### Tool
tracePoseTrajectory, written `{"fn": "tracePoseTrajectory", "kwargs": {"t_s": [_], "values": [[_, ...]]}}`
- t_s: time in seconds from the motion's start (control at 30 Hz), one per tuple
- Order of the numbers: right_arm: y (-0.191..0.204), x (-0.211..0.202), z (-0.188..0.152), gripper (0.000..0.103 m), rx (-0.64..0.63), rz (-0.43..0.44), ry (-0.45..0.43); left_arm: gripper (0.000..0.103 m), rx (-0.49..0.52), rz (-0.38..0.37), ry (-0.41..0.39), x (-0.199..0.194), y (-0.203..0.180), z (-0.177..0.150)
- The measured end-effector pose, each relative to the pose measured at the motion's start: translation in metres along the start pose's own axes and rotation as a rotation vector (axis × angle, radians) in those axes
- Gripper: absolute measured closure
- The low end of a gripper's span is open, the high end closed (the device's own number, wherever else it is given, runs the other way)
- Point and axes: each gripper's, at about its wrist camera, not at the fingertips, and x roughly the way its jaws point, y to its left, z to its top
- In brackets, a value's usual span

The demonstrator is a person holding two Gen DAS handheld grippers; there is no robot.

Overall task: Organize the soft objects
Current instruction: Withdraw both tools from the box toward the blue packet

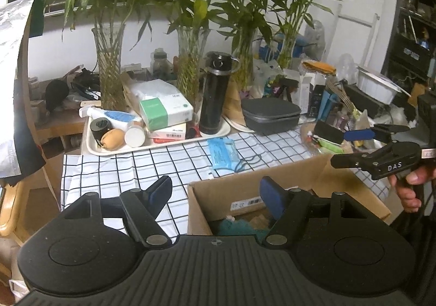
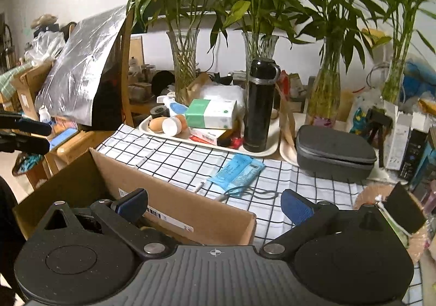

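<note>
Both tongs point slightly downward over the cardboard box (image 1: pixel 340 178), which sits on the checked cloth (image 1: pixel 163 161). From the left wrist view, the left gripper (image 1: pixel 215 193) stands wide apart with nothing between its blue pads, one finger over the cloth, the other above the box, where a teal soft object (image 1: pixel 237 227) lies inside. Right of the box, a hand (image 1: pixel 408 188) grips the right gripper's handle. From the right wrist view, the right gripper (image 2: pixel 215 203) gapes empty astride the box's far wall; a blue packet (image 2: pixel 237 171) lies on the cloth just beyond the box.
</note>
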Motion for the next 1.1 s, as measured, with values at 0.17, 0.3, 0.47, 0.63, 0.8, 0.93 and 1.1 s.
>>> {"fn": "tracePoseTrajectory", "kwargs": {"t_s": [0.17,0.3,0.47,0.63,0.8,0.93,1.1], "values": [[-0.005,0.007,0.002,0.0,0.041,0.024,-0.005,0.033,-0.007,0.0,-0.021,0.004,0.008,0.002],[-0.015,0.011,0.001,0.0,0.103,0.059,-0.012,0.033,-0.045,-0.017,-0.014,0.014,0.016,0.003],[-0.019,0.014,0.0,0.0,0.116,0.041,-0.014,0.033,-0.038,-0.025,-0.015,0.027,0.023,0.005],[-0.029,0.02,0.0,0.0,0.15,0.024,-0.025,0.033,-0.034,-0.029,-0.039,0.038,0.03,0.01],[-0.041,0.028,0.001,0.0,0.176,-0.018,-0.026,0.033,-0.033,-0.042,-0.052,0.054,0.038,0.016],[-0.052,0.034,0.001,0.0,0.194,-0.054,-0.017,0.033,-0.05,-0.055,-0.043,0.071,0.048,0.018],[-0.061,0.041,0.002,0.0,0.187,-0.07,-0.015,0.033,-0.084,-0.057,-0.022,0.097,0.062,0.021]]}}
